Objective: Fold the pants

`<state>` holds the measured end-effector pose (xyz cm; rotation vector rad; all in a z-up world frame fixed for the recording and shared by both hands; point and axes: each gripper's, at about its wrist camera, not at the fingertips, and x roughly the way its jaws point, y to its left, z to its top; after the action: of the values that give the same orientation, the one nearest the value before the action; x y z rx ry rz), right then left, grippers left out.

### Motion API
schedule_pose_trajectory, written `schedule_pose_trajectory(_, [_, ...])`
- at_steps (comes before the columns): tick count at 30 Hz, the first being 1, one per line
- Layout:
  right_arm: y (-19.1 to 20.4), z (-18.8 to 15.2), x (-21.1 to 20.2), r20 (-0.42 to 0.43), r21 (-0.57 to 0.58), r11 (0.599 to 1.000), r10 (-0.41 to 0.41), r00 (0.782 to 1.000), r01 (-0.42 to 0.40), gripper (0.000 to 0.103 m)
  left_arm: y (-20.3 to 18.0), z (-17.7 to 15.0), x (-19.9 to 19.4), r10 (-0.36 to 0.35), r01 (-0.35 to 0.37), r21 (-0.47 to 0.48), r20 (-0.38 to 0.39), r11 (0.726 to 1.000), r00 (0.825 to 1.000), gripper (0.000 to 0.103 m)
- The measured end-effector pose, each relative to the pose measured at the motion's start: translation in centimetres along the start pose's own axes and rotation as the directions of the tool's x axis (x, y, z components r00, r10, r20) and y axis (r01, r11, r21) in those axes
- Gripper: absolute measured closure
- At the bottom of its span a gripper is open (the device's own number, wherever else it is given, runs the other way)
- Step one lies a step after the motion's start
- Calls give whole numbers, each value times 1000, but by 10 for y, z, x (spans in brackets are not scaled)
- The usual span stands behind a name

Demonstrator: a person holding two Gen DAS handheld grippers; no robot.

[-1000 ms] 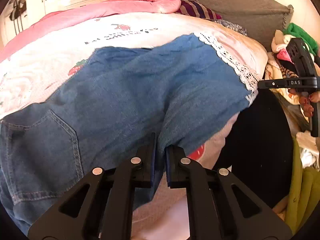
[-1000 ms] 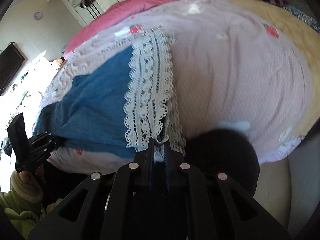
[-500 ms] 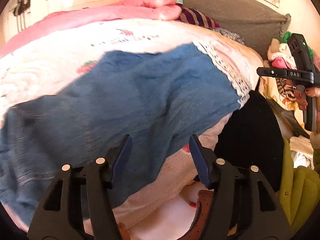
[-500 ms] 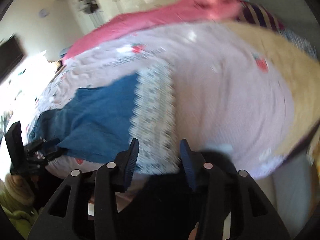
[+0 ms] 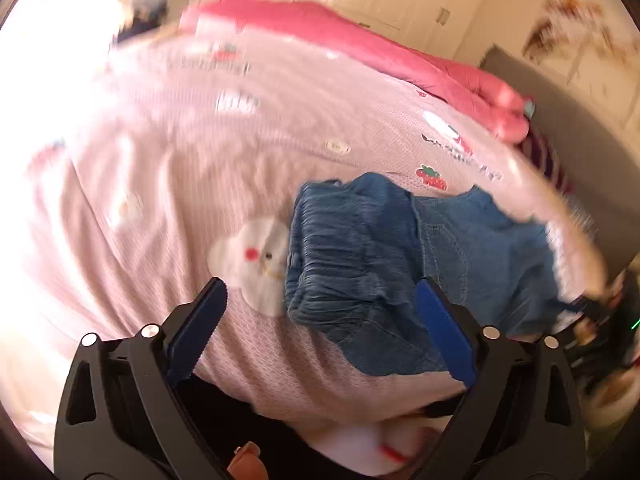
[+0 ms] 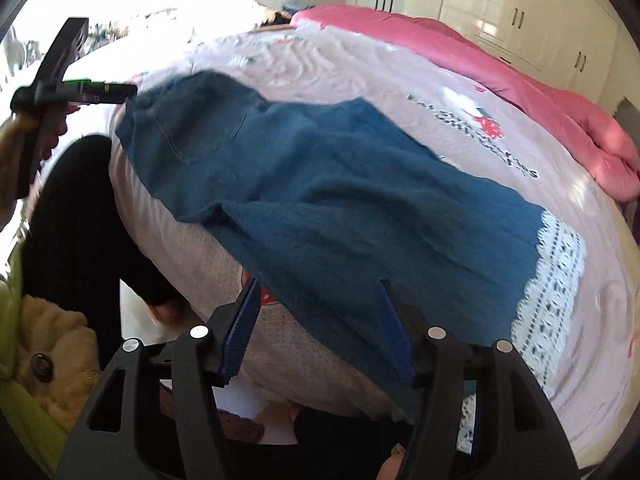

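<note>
**Now released: soft denim on the bed**

Both grippers have just been opened; nothing is held. Left gripper (image 5: 320, 332) gapes by the gathered waistband; right gripper (image 6: 316, 332) straddles a leg. Pants (image 6: 320, 184), limp and light, lie along the bed (image 6: 400, 80) near edge; hems are best pinched.

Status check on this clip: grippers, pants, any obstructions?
Left gripper and right gripper open, jaws just opening, nothing gripped. Denim pants flat on bed. Nothing in the way.

The bed (image 6: 360, 64) wears a pale pink cover printed with strawberries and lettering. Blue denim pants (image 6: 320, 184) lie spread across its near edge, lace hem to the right, and a bright pink quilt (image 6: 500, 64) runs along the far side.
</note>
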<state>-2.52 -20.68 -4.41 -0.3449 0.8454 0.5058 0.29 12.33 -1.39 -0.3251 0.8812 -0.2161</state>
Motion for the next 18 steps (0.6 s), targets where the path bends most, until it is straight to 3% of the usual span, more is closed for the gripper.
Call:
schedule_pose_trajectory(2, [0, 4, 3, 1, 2, 1000, 0, 1000, 0, 41, 13, 1, 10, -79, 74, -106, -42, 992, 996, 13])
schedule_pose_trajectory(4, [-1, 4, 3, 5, 9, 1000, 0, 1000, 0, 39, 14, 4, 19, -139, 131, -137, -51, 982, 989, 17])
schedule_pose_trajectory(5, [-1, 5, 3, 7, 12, 1000, -5, 1000, 5, 39, 9, 6, 23, -131, 124, -112, -56, 986, 990, 29])
schedule_pose_trajectory(6, [-4, 7, 4, 12, 19, 1000, -9, 1000, 9, 39, 4, 7, 25, -116, 111, -88, -56, 990, 992, 53])
schedule_pose_trajectory(9, [-6, 8, 3, 23, 31, 999, -9, 1000, 8, 39, -6, 15, 35, -76, 73, -46, -64, 996, 995, 79])
schedule_pose_trajectory(18, [-1, 10, 20, -27, -10, 1000, 7, 1000, -7, 40, -13, 67, 17, -42, 39, 42, 87, 998, 995, 87])
